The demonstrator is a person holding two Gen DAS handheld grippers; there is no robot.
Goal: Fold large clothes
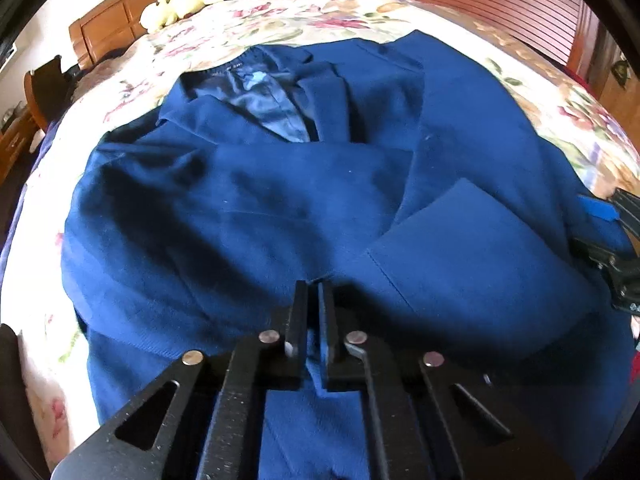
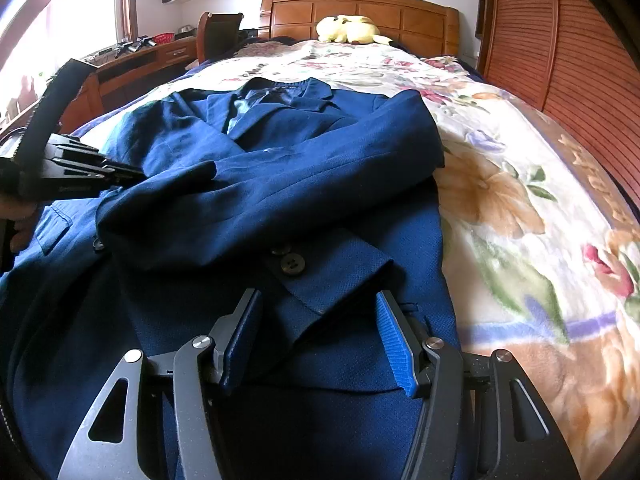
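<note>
A navy blue suit jacket (image 1: 320, 184) lies face up on the bed, collar toward the headboard, both sleeves folded across its chest. It also shows in the right wrist view (image 2: 280, 184). My left gripper (image 1: 313, 292) is shut on a fold of the jacket's sleeve cloth near the jacket's lower middle; it appears at the left in the right wrist view (image 2: 132, 176). My right gripper (image 2: 316, 304) is open, its blue pads (image 2: 394, 336) either side of a sleeve cuff (image 2: 336, 272) near the buttons (image 2: 292, 265). It shows at the right edge of the left wrist view (image 1: 608, 216).
The floral bedspread (image 2: 520, 200) covers the bed. A yellow plush toy (image 2: 348, 28) lies by the wooden headboard (image 2: 360, 8). A slatted wooden wardrobe (image 2: 560, 40) stands on the right. A desk (image 2: 140, 56) and chair (image 2: 218, 32) stand on the left.
</note>
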